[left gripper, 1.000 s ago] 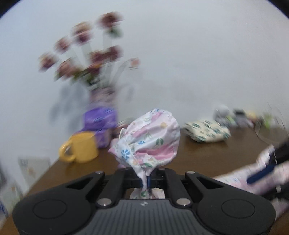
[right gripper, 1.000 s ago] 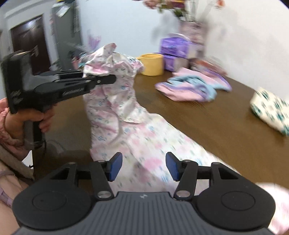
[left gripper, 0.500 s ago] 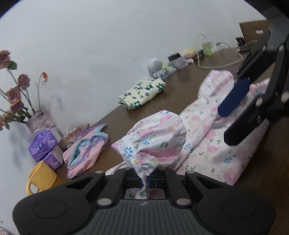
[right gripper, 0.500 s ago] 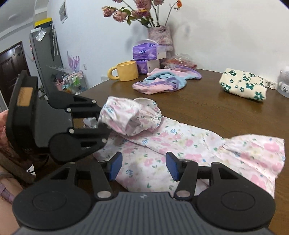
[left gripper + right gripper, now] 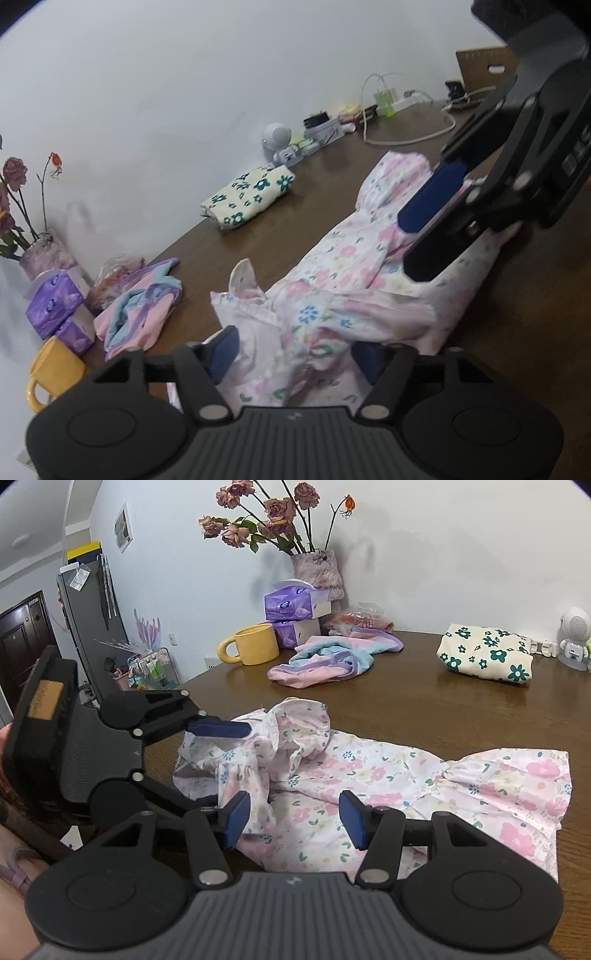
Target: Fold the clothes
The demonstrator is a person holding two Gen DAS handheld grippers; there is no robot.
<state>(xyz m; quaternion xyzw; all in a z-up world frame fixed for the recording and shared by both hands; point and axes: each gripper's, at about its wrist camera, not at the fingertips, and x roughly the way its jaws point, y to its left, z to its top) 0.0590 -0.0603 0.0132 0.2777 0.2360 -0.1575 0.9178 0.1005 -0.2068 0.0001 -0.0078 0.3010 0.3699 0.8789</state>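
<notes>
Lying on the table: pink floral garment (image 5: 388, 786) spread over the brown wooden table (image 5: 424, 709), with one end bunched into a crumpled heap (image 5: 280, 734) on the side nearer the yellow mug.
Left gripper (image 5: 295, 350): fingers spread wide apart, the bunched fabric sits loose between the blue pads (image 5: 223, 349), nothing pinched as far as I can see. From the right wrist view it sits right at the crumpled end (image 5: 221, 760).
Right gripper (image 5: 293, 821): also wide open, holding nothing, hanging just over the garment's near edge, close beside the left one.
Yellow mug (image 5: 255, 644): landmark for everything else, sits near the wall end of the table.
Tissue packs (image 5: 295, 605): two purple ones stacked just beside the mug.
Flower vase (image 5: 317, 572): behind the tissue packs, dried pinkish roses in it.
Pastel clothes (image 5: 332, 657): pink, blue and purple bundle, rumpled, just beside the mug on the garment's side.
Folded cloth (image 5: 487, 657): cream with green flowers, neatly folded, well apart from the mug along the wall.
Little white robot figure (image 5: 574, 635): farther from the mug again, past the folded cloth.
</notes>
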